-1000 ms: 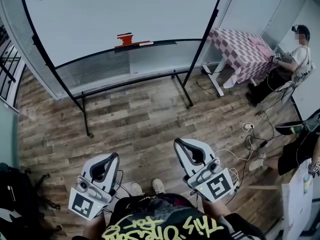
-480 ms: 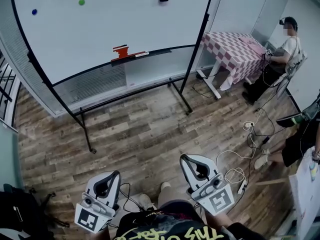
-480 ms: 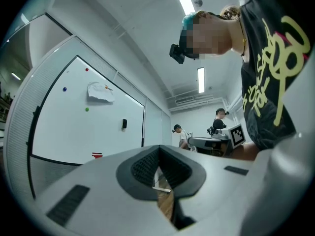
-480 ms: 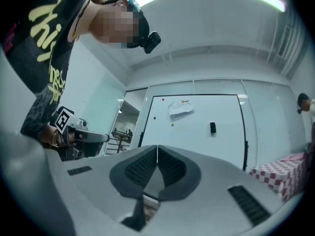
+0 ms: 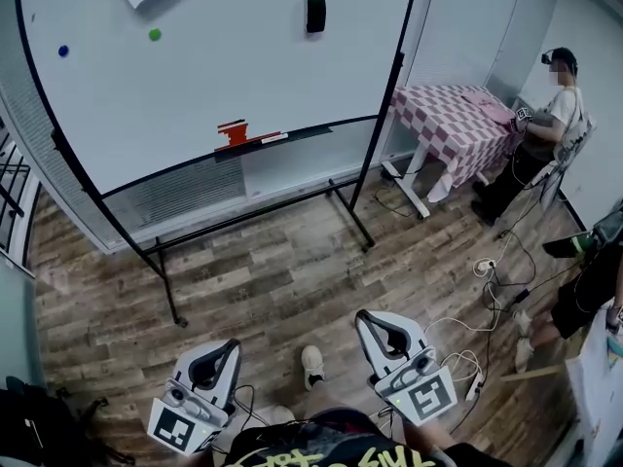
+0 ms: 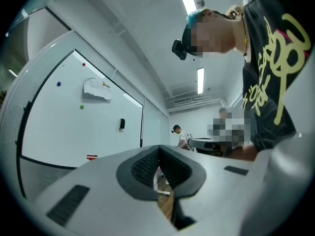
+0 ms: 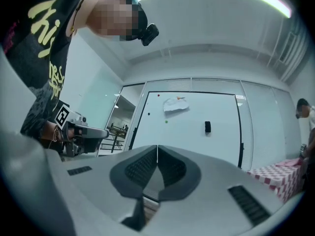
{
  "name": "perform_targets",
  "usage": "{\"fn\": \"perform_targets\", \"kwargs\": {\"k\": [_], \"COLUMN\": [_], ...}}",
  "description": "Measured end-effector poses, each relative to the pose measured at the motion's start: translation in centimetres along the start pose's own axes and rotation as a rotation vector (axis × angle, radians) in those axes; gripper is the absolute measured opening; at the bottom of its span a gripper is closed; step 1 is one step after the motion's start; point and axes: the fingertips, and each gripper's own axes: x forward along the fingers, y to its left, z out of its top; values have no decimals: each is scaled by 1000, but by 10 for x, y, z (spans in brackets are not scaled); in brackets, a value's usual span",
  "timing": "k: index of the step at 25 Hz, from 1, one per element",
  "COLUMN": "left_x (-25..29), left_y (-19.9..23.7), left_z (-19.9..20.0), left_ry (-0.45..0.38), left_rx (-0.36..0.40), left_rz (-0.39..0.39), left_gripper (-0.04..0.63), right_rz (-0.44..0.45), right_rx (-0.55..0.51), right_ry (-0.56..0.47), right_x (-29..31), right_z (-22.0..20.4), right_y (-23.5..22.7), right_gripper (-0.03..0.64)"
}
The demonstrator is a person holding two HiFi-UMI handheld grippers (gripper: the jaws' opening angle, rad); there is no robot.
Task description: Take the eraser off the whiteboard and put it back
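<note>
Left gripper (image 5: 222, 352) and right gripper (image 5: 376, 321) are hanging low at bottom centre, pointing up-frame, jaws pressing together on nothing. The eraser (image 5: 314, 15) is sticking to the whiteboard (image 5: 195, 76) at upper centre, well apart. The board's tray (image 5: 311, 130) is carrying a red item (image 5: 232, 132).

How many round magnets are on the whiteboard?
4: red magnet topmost, blue magnet leftmost, green magnet lowest, orange magnet on the paper sheet. More may hide behind it.
</note>
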Motion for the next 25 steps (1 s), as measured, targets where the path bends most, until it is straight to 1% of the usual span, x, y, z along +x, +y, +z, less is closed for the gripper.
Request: {"fn": "perform_targets", "kwargs": {"k": [2, 5, 10, 12, 14, 18, 22, 25], "left_x": [10, 30, 87, 108, 125, 154, 170, 174], "left_y": [7, 25, 51, 58, 64, 71, 76, 79], "left_z": [-5, -17, -12, -11, -12, -14, -18, -26], "left_ry": [2, 39, 31, 27, 31, 32, 20, 46], "left_rx": [16, 21, 65, 60, 73, 51, 40, 36], "left_rz": [4, 27, 27, 30, 40, 76, 103, 113], "left_gripper": [6, 6, 6, 6, 6, 6, 6, 6], "right_rz": [-1, 4, 21, 30, 46, 75, 96, 100], "right_rx": [-15, -17, -12, -1, 9, 30, 59, 78], "right_ry": [2, -17, -32, -33, -32, -27, -18, -15], "right_x": [9, 28, 63, 75, 84, 96, 105, 112], "right_z": [-5, -7, -14, -18, -23, -33, -46, -51], "right_y": [-12, -38, -87, -105, -120, -146, -164, -170], "right_gripper": [9, 9, 9, 8, 9, 9, 9, 9]}}
